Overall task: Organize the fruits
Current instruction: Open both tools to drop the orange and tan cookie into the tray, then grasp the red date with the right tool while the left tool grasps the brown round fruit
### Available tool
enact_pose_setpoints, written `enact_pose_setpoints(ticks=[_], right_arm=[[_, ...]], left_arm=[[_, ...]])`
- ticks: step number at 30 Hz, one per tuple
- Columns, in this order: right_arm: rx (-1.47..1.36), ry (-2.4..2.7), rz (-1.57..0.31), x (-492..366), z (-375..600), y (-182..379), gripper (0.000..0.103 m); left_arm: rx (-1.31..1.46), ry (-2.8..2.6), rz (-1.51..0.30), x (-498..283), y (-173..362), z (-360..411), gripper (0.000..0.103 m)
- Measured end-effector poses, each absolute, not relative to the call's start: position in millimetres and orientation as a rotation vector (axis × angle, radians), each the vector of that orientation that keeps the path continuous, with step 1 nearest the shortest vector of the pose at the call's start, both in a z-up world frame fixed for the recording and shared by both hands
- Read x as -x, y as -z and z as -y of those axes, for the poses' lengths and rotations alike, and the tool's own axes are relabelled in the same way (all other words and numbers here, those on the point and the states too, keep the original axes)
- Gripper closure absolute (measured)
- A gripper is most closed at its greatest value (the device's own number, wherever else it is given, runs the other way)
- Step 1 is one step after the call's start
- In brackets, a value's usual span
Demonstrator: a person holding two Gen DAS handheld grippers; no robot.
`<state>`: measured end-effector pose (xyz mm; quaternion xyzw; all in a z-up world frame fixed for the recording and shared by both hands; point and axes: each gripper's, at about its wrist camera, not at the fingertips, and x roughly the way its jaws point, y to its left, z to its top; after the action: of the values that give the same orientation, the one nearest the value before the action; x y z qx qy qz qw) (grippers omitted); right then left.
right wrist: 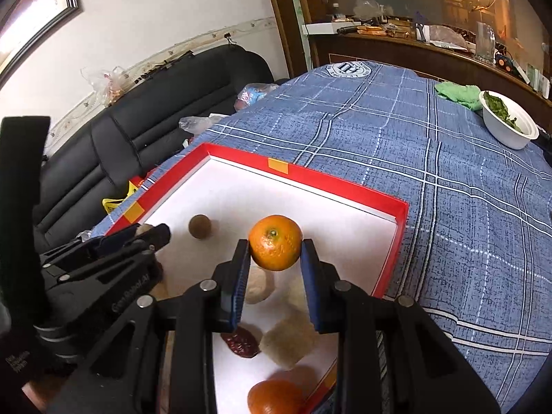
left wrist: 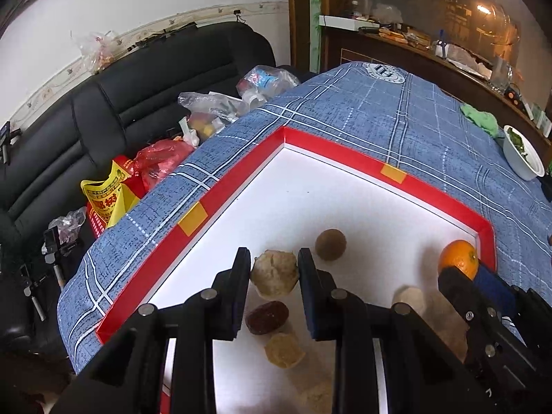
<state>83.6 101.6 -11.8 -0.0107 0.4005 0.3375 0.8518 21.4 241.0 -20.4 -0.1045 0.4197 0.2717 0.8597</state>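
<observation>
Tray: a shallow red-rimmed cardboard tray with a white floor (left wrist: 345, 158) is laid on a blue plaid cloth (left wrist: 362, 110) that covers the table; yellow tape patches are seen on its rim.
Left gripper: the black two-finger left gripper (left wrist: 274, 277) is pinched on a pale tan, lumpy round fruit (left wrist: 275, 273), which is held between the blue pads above the tray floor.
Right gripper: the black two-finger right gripper (right wrist: 276, 248) is closed around a round orange citrus fruit (right wrist: 275, 242); both pads are seen touching its sides, and the fruit is held above the tray, near the right rim.
Loose fruit on the tray floor: a small brown round fruit (left wrist: 330, 244) is seen beyond the left gripper's tips; a dark red wrinkled date (left wrist: 267, 317) and a yellowish lumpy fruit (left wrist: 284, 350) lie below the left gripper; a pale cream round fruit (right wrist: 257, 288) lies below the held orange; a second orange citrus fruit (right wrist: 274, 396) lies at the near edge.
Table beyond the tray: a white bowl holding green leaves (right wrist: 509, 126) and a green crumpled cloth (right wrist: 459, 93) are set well apart from the tray.
Beside the table: a black leather sofa (left wrist: 138, 96) is loaded with plastic bags.
</observation>
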Motion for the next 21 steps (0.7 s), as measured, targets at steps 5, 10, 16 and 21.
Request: enact_pose_setpoints(ticks=[5, 10, 16, 21], right_arm=[[0.026, -0.695, -0.859, -86, -101, 16, 0.069], [0.038, -0.685, -0.861, -86, -97, 14, 0.056], [-0.012, -0.664, -0.799, -76, -57, -5, 0.046], [-0.060, -0.574, -0.736, -73, 14, -14, 0.046]], left_arm=[[0.213, -0.584, -0.889, -23, 20, -238, 0.075], [0.209, -0.613, -0.831, -13, 6, -234, 0.032], [0.242, -0.604, -0.734, 4, -14, -218, 0.030], [0.236, -0.500, -0.687, 5, -24, -175, 0.025]])
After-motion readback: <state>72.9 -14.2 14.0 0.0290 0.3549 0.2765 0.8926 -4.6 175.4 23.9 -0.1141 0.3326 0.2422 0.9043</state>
